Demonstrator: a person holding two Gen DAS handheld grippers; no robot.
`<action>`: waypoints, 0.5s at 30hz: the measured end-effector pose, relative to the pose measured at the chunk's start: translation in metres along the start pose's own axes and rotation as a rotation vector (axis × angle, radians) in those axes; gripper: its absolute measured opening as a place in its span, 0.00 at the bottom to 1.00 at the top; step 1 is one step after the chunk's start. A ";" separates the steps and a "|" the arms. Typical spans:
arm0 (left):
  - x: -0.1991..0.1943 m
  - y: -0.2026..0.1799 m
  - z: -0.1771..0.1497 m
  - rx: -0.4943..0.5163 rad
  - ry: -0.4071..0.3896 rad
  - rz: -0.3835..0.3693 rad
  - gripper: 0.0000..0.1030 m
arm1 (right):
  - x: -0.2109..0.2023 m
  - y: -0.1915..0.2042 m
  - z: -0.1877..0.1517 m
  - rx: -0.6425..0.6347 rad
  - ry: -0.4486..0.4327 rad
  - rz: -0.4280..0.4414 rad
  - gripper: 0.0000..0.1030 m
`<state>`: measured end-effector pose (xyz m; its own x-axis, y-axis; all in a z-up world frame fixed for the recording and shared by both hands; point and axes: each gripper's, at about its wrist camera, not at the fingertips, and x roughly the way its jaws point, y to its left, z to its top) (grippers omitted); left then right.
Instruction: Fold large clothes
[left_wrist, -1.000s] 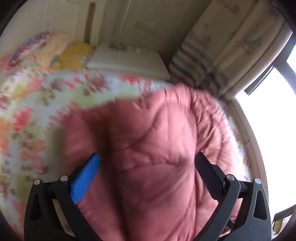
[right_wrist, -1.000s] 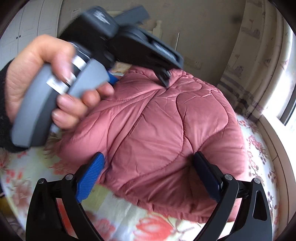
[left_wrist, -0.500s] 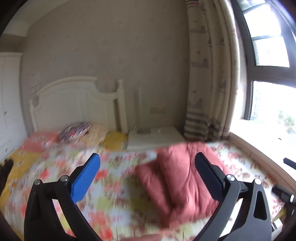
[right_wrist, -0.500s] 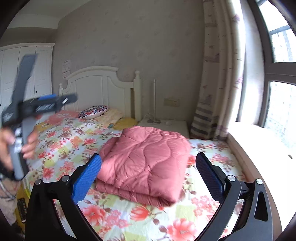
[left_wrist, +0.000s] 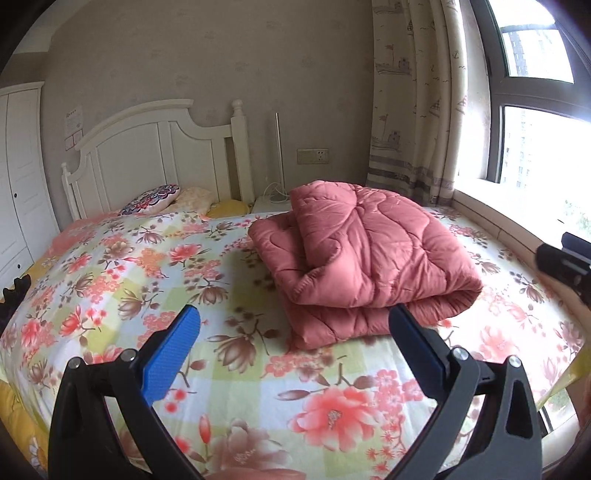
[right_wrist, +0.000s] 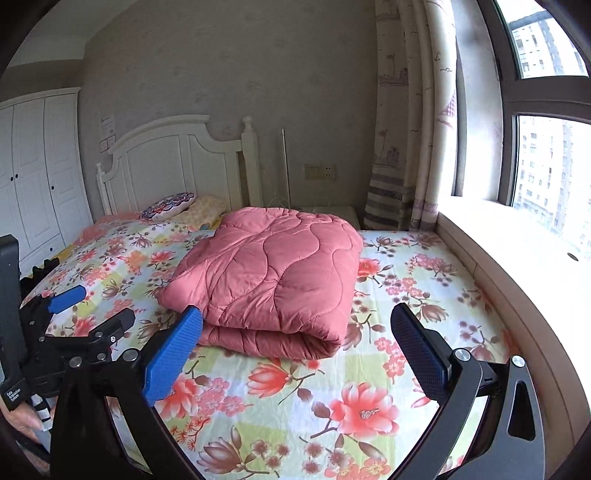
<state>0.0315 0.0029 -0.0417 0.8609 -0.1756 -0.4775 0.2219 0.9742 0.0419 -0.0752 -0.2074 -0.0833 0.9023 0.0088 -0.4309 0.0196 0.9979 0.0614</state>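
Presently my left gripper (left_wrist: 293, 345) and right gripper (right_wrist: 295, 343) both stand empty with jaws spread. Folded pink quilted comforter (right_wrist: 273, 273) lies mid-bed on the floral bedsheet (right_wrist: 406, 280), nearer the window-side edge. Judged soft, bulky, springy; pinch stacked corner layers.

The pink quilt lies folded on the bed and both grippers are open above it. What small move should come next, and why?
Probably bring the left gripper down to flatten the loose flap on top of the quilt. In the left view that layer is bunched and curls open, so the fold is untidy. Both grippers are open and empty; the right gripper can wait.
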 end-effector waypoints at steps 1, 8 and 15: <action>-0.001 -0.001 -0.002 -0.002 -0.003 -0.005 0.98 | 0.001 0.001 -0.001 -0.004 0.002 -0.003 0.95; -0.001 -0.009 -0.008 0.014 -0.001 0.018 0.98 | 0.011 0.008 -0.011 -0.014 0.044 0.003 0.95; 0.002 -0.004 -0.010 0.005 0.005 0.037 0.98 | 0.019 0.026 -0.018 -0.080 0.072 -0.013 0.95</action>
<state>0.0279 -0.0004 -0.0520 0.8663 -0.1385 -0.4800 0.1919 0.9793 0.0638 -0.0652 -0.1805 -0.1059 0.8687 -0.0023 -0.4953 -0.0063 0.9999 -0.0157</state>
